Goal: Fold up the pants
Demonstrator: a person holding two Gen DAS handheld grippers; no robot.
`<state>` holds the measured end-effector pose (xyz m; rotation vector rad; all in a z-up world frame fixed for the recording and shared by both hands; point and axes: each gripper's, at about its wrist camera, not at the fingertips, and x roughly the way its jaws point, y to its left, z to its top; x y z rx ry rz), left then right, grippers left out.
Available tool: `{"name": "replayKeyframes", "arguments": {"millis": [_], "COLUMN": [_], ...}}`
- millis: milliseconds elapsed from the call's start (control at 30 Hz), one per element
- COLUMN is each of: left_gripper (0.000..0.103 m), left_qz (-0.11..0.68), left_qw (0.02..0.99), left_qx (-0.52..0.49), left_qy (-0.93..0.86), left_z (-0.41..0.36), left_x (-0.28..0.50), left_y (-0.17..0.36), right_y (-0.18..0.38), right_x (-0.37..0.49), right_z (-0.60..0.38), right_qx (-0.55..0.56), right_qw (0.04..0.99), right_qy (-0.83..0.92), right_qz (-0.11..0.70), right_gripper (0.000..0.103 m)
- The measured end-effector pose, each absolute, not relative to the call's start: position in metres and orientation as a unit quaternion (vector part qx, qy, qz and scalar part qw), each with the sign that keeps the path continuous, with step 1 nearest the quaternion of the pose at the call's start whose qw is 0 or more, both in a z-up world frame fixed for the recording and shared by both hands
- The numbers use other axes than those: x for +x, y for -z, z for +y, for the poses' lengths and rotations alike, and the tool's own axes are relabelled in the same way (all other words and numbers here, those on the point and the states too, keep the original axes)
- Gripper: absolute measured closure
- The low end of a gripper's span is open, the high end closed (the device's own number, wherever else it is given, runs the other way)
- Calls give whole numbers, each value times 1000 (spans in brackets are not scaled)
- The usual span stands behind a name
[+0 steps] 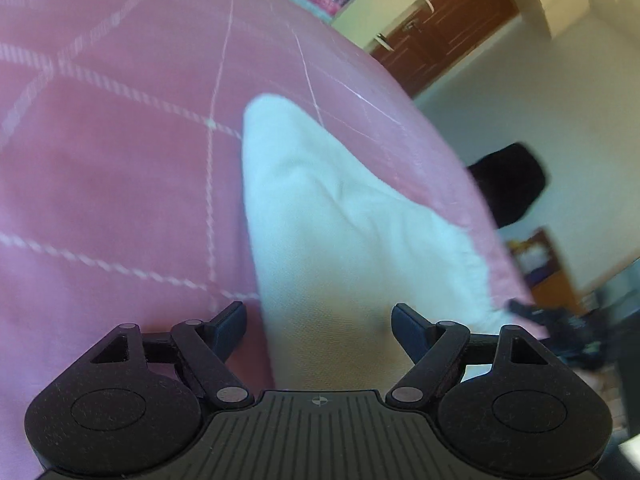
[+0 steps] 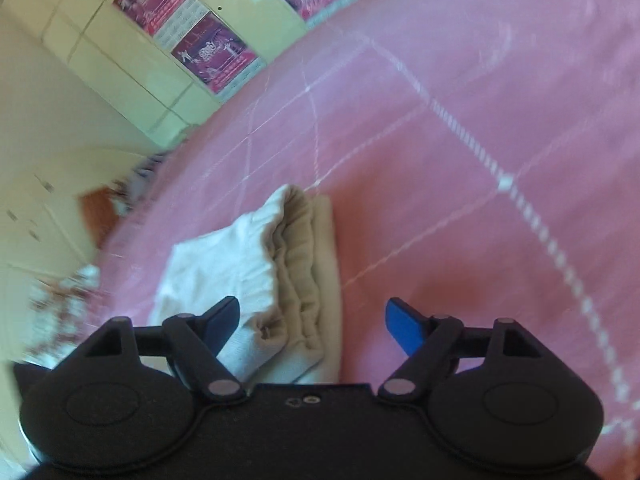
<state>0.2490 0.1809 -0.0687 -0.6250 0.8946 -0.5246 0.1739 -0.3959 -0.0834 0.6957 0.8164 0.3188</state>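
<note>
The pants (image 2: pixel 256 276) lie folded in a compact stack just ahead of both grippers (image 1: pixel 318 328) (image 2: pixel 312 324), whose fingers are spread and empty; little seems left.

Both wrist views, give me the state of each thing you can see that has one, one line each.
Pants: folded into a layered bundle, lying on the bedsheet, not gripped.
Left gripper: open, fingers either side of the pants fabric, not clamped.
Right gripper: open, empty, over the bundle's near end.
Bedsheet: spread fairly flat on the bed under the pants.
</note>
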Motion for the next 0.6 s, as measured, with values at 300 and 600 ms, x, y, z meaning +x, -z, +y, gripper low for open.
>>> {"name": "replayKeyframes", "arguments": {"millis": [300,600], "left_gripper": [53,63], "left_qz": [430,411], "left_qw": [764,769], "left_qx": [-372,-368], "left_qy": [305,322], "left_z": [184,162], "left_x": [287,306], "left_y": [108,118], "right_y": [107,104], "right_x": [217,252], "right_z": [-388,-360], "right_qx": [339,283], "right_qw": [800,805], "right_qy": [-247,-281], "right_qz": [429,440], "right_gripper": [28,51]}}
